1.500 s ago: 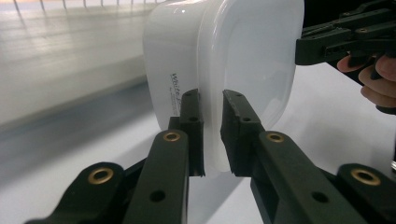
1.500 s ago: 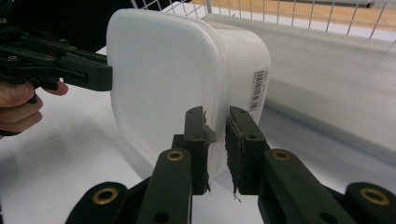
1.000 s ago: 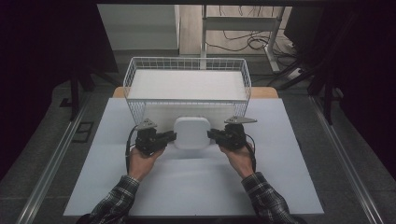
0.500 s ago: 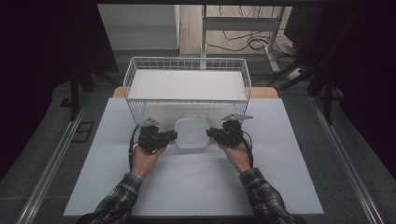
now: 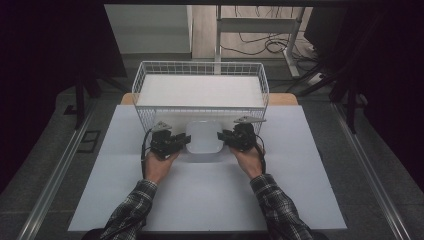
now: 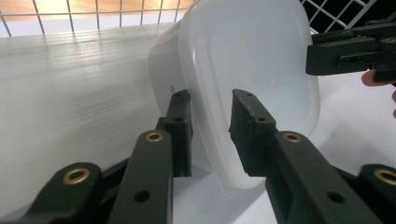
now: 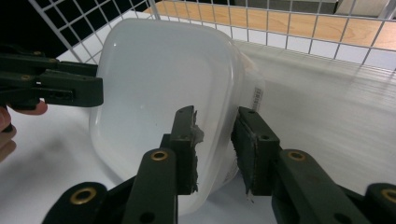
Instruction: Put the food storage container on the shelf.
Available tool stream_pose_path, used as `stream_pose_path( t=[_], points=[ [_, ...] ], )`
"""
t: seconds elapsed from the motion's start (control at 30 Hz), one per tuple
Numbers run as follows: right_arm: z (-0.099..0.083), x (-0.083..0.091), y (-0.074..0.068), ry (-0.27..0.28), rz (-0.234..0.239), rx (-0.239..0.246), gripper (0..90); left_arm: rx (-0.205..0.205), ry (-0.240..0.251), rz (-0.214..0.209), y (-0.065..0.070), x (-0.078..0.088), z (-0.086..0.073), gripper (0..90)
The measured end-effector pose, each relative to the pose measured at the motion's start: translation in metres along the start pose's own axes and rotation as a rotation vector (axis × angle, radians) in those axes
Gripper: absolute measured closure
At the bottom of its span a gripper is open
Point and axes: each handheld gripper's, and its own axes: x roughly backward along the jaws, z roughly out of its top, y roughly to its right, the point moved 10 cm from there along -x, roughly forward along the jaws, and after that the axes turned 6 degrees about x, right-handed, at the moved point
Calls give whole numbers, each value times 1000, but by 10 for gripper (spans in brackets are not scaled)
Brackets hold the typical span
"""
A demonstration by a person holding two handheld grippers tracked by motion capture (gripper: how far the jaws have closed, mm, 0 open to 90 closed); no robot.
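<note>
The white container (image 5: pixel 203 139) now sits on the table just near of the wire basket (image 5: pixel 200 107), slightly farther than before. Left gripper (image 5: pixel 181 142) and right gripper (image 5: pixel 225 136) have just been opening, rims between loosened jaws.

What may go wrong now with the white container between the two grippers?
The jaws of the left gripper and right gripper have just been opening around the rim of the white container, so it may drop or tip. It also sits close to the wire basket and may knock against it.
</note>
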Motion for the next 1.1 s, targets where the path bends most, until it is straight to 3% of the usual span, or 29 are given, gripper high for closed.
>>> stream_pose_path(
  t=[0.07, 0.13, 0.23, 0.33, 0.53, 0.63, 0.7, 0.83, 1.1],
  points=[
    [3, -1, 3, 15, -11, -7, 688, -5, 22, 19, -3, -2, 5, 668],
    [5, -5, 5, 12, -37, 8, 689, -41, 38, 59, -4, -4, 10, 675],
    [9, -9, 9, 20, -76, 26, 690, -62, 51, 104, -6, -9, 17, 671],
    [12, -12, 12, 25, -90, 20, 692, -49, 59, 115, -10, -11, 22, 641],
    [16, -1, 7, 27, -71, 67, 763, -72, 59, 88, -3, 6, 17, 548],
    [11, 12, -5, 24, -27, 100, 848, -78, 69, 56, 5, 19, 10, 429],
    [6, 17, -13, 19, -8, 123, 881, -114, 71, 36, 13, 35, -2, 350],
    [-5, 22, -27, 2, 39, 136, 890, -137, 84, -6, 22, 54, -16, 235],
    [-16, 19, -49, -26, 69, 199, 885, -189, 76, -2, 30, 77, -45, 91]
  ],
)
